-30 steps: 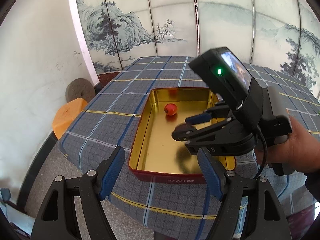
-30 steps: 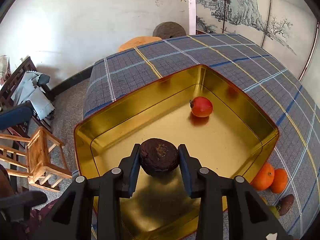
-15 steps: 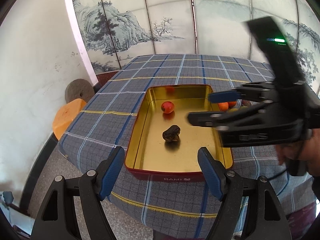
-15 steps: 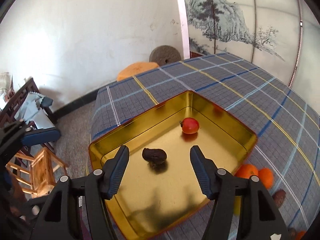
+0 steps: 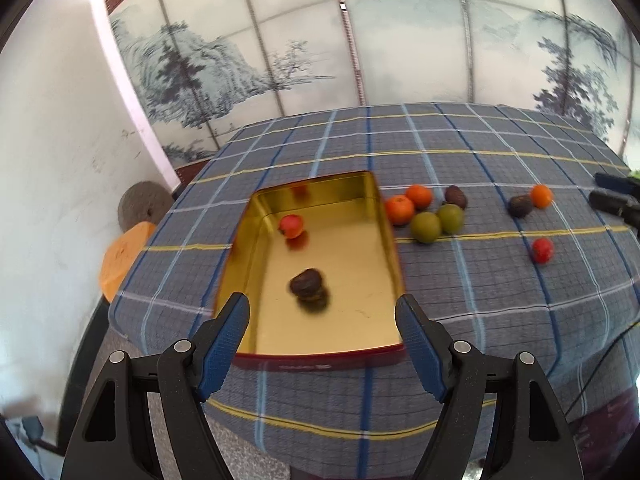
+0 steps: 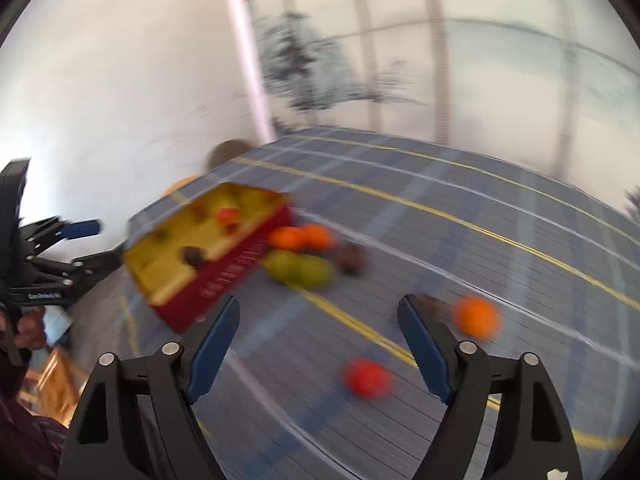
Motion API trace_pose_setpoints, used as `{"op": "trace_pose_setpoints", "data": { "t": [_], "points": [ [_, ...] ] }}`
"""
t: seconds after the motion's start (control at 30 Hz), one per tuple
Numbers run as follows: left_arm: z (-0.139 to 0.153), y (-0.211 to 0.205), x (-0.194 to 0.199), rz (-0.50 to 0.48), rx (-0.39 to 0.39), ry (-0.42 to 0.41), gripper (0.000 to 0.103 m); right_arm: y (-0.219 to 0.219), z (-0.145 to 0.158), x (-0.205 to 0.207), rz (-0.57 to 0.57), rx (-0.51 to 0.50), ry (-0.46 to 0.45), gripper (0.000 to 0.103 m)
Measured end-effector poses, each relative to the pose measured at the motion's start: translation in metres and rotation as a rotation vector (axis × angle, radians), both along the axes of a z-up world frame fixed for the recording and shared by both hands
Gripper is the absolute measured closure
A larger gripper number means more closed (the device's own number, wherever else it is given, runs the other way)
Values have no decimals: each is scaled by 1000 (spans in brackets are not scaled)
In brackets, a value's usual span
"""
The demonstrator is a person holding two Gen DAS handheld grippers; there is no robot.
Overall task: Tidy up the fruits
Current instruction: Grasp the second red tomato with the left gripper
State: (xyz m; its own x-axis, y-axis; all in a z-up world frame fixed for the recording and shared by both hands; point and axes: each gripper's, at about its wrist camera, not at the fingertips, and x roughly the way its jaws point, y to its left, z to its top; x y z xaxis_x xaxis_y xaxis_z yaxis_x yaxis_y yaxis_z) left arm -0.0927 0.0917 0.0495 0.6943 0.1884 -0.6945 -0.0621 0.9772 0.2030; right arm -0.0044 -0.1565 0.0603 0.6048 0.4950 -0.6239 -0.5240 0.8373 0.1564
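Right claw (image 6: 320, 332) opening above red fruit (image 6: 366, 378).

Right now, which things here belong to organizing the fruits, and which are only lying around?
Job:
gold tin
red fruit and dark fruit inside it
oranges, green fruits, dark fruits, red fruit on the checked cloth

Lying about:
round stone
orange stool

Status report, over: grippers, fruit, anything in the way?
Left gripper open, empty. Right gripper opening, empty. Two fruits in the tin, the rest on the cloth. Nothing in the way.
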Motion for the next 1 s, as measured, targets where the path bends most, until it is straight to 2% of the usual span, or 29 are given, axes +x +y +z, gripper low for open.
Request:
{"op": "trace_pose_setpoints", "data": {
  "t": [0.07,0.13,0.17,0.3,0.37,0.5,0.63,0.77,0.9,1.0],
  "points": [
    [-1,-10,3,-36,-20,13,27,-40,0,-1,-117,-31,-22,19],
    [-5,-24,9,-90,-61,38,27,-69,-2,0,-216,-69,-35,7],
    [-8,-32,13,-126,-84,52,27,-85,-5,1,-268,-92,-40,5],
    [-18,-66,32,-243,-153,87,27,-127,-21,5,-343,-111,-22,4],
    [-25,-84,47,-308,-219,117,27,-139,-32,9,-347,-99,-3,4],
    [-38,-116,76,-382,-278,150,27,-152,-55,19,-338,-90,43,4],
    [-58,-144,102,-418,-309,209,27,-153,-70,29,-331,-64,78,4],
    [-73,-162,114,-428,-273,225,29,-159,-72,33,-332,-29,80,4],
    [-84,-167,125,-432,-295,244,35,-161,-72,35,-312,-14,86,4],
    [-95,-171,131,-448,-313,274,48,-157,-73,34,-295,-20,75,4]
  ]
}}
